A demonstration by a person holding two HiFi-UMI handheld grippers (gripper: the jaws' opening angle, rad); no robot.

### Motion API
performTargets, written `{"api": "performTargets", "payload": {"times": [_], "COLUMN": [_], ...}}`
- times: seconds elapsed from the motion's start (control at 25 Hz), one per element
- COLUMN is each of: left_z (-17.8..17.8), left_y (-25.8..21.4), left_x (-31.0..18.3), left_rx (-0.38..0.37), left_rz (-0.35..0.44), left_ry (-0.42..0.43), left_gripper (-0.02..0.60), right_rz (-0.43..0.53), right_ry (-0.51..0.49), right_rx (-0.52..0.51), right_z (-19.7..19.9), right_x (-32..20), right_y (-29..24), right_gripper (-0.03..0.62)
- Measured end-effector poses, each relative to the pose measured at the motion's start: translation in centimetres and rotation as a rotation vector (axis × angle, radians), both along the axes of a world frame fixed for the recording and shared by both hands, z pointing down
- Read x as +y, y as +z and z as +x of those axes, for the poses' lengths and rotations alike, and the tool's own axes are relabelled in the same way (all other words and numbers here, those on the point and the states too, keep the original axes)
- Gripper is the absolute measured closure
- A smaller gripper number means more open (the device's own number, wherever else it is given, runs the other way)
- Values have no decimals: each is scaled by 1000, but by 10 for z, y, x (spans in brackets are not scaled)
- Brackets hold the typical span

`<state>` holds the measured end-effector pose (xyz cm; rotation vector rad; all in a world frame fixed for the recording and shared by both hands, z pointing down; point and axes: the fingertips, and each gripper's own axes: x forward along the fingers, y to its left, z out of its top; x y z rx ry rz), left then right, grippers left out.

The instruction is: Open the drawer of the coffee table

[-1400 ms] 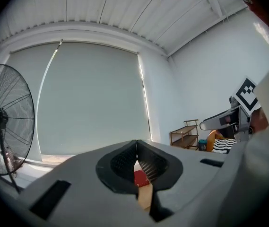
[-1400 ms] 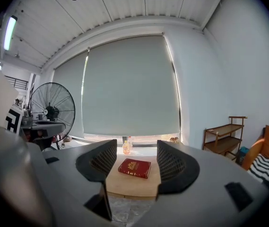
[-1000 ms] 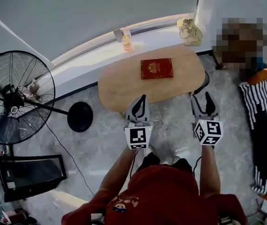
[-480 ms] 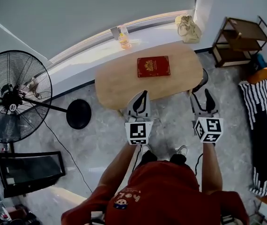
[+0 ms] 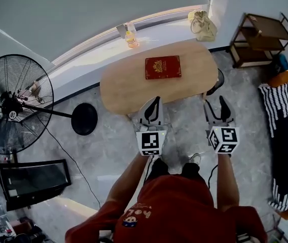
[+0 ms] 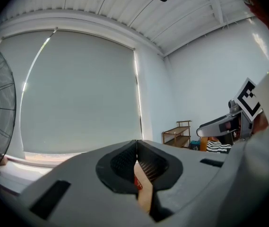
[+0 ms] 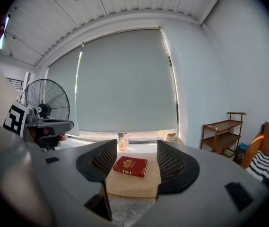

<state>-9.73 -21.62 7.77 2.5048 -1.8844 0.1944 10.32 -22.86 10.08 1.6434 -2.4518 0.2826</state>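
Observation:
An oval wooden coffee table (image 5: pixel 128 87) stands ahead of me with a red book (image 5: pixel 163 67) lying on its top. No drawer shows in any view. My left gripper (image 5: pixel 155 102) is held just short of the table's near edge, shut with nothing between its jaws; in its own view the left gripper (image 6: pixel 136 148) has its jaws pressed together, with a sliver of table behind. My right gripper (image 5: pixel 214 103) is open and empty near the table's right end. The right gripper (image 7: pixel 133 157) frames the red book (image 7: pixel 130 166) and the table (image 7: pixel 132 187) in its own view.
A standing fan (image 5: pixel 12 105) with a round black base (image 5: pixel 84 119) is at the left. A bottle (image 5: pixel 129 36) and a cloth bag (image 5: pixel 203 25) sit on the window sill. A wooden shelf (image 5: pixel 262 32) and a striped cushion (image 5: pixel 285 135) are at the right.
The view has drifted a little toward the table, and both grippers sit slightly higher in the picture. Neither gripper's jaws have changed.

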Motion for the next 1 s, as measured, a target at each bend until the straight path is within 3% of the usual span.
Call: {"api": "performTargets", "payload": {"times": [0.2, 0.44, 0.6, 0.84, 1.0], "left_z": [14, 20, 18, 23, 16], "left_y": [27, 104, 184, 326, 419], "left_x": [-7, -17, -20, -25, -27], "left_rx": [-4, 45, 76, 29, 39], "left_rz": [-21, -19, -30, -1, 6], "left_ry": [16, 8, -13, 24, 10], "left_gripper": [574, 574, 574, 574, 574], "right_rz": [-36, -95, -98, -65, -22], "right_ry": [-23, -32, -59, -95, -126], "right_rx": [7, -15, 13, 48, 80], "right_z": [1, 2, 1, 4, -1], "right_x": [-6, -16, -22, -36, -44], "right_y": [30, 122, 205, 342, 430], "right_gripper": [355, 355, 355, 355, 355]}}
